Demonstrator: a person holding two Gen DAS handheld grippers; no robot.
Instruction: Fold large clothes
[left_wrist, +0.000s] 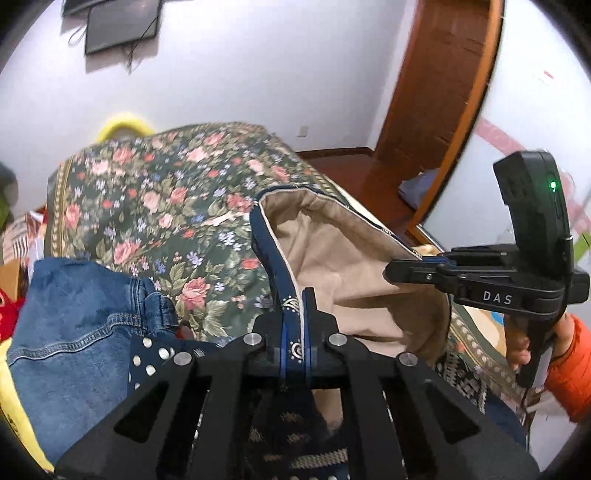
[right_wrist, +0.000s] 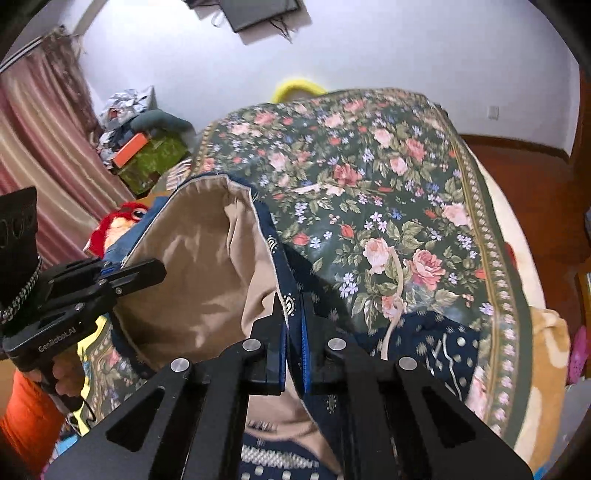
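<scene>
Left gripper (left_wrist: 293, 325) and right gripper (right_wrist: 293, 325) are both clamped shut on a garment hem (left_wrist: 273, 266), angled downward, side by side, held by orange-sleeved hands (left_wrist: 517, 350).

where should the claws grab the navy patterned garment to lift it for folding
Grip the navy patterned garment by its banded hem edge, coming from above. That edge is a firm, flat strip that stands up from the floral bedspread. The left claw and right claw are each shut on it, at separate points.
</scene>
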